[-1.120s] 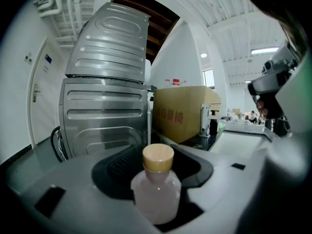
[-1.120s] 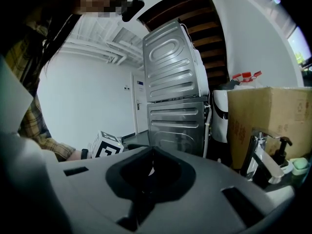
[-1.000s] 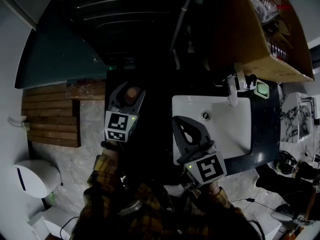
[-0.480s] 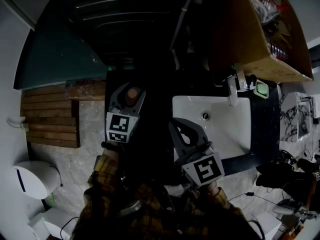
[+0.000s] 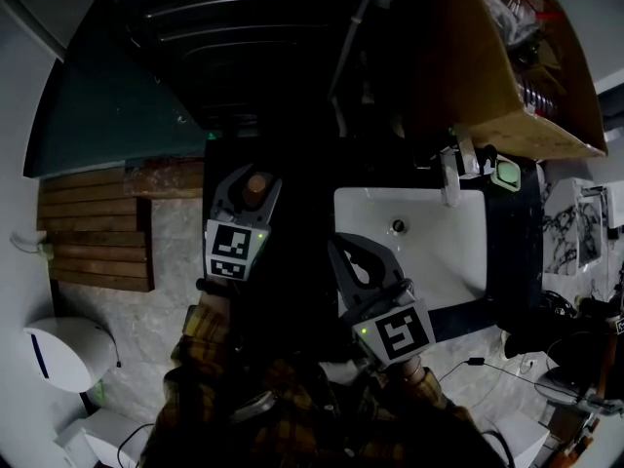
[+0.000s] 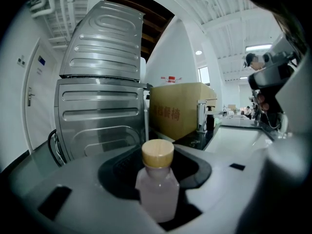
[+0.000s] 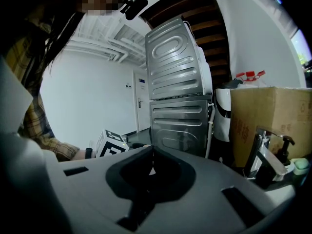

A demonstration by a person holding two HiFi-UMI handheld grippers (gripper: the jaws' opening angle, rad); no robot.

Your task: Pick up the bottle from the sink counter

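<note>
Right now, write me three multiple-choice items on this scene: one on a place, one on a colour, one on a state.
1. Where is the bottle? A) in the sink B) between the jaws of the left gripper C) on the cardboard box
2. What colour is the bottle's cap? A) blue B) black C) tan
3. How do the jaws of the right gripper stand? A) together, nothing between B) wide apart C) closed on the tap

1 B: it stands between those jaws, which have just been closing but leave a gap beside it.
2 C: it looks tan.
3 A: they meet along a seam.
</note>
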